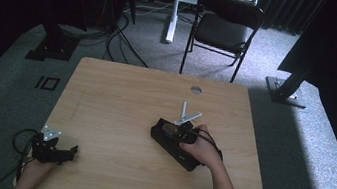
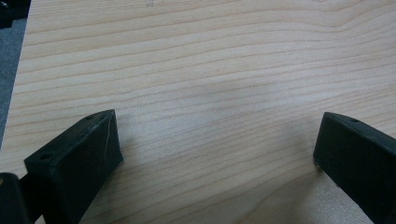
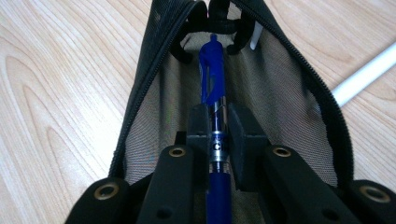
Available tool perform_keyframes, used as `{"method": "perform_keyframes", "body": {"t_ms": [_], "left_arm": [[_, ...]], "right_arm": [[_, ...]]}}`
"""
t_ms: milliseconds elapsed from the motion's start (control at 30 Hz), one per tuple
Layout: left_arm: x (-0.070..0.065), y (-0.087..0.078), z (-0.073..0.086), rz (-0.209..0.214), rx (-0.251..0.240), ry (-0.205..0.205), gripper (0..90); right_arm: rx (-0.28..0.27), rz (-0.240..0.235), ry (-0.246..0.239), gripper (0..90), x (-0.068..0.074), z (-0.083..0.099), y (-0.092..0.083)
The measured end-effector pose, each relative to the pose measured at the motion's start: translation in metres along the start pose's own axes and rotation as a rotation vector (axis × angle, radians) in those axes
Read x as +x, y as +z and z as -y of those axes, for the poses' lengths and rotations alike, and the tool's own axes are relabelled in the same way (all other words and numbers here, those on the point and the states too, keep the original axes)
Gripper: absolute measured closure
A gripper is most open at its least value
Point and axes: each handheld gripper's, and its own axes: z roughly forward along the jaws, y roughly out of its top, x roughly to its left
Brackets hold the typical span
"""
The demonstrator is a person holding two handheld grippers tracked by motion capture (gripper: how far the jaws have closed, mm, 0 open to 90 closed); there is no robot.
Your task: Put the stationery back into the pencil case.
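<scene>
The right tool [image 3: 217, 130] pinches a blue plastic pen [image 3: 214, 88] between its pads, holding it inside the open black mesh zip pouch [image 3: 280, 79] directly ahead. The left tool [image 2: 215, 154] rests spread and empty on the light wooden desk [image 2: 210, 65].

Wooden table [image 1: 120, 97] — pouch [image 1: 172, 143], white pens [image 1: 186, 115]

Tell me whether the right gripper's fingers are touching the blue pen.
Touching. The right gripper view shows both fingers pressed against the blue pen over the open pouch.
</scene>
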Motion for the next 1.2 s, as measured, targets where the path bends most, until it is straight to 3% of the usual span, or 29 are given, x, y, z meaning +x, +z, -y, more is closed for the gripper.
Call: {"method": "perform_keyframes", "body": {"t_ms": [467,767,1200], "left_arm": [[0.000,0.000,0.000,0.000,0.000,0.000,0.9],[0.000,0.000,0.000,0.000,0.000,0.000,0.9],[0.000,0.000,0.000,0.000,0.000,0.000,0.9]], "right_arm": [[0.064,0.014,-0.008,79.5,0.006,-0.007,0.013],[0.077,0.009,-0.004,78.5,0.006,-0.007,0.015],[-0.005,-0.007,0.004,76.1,0.006,-0.008,-0.010]]}}
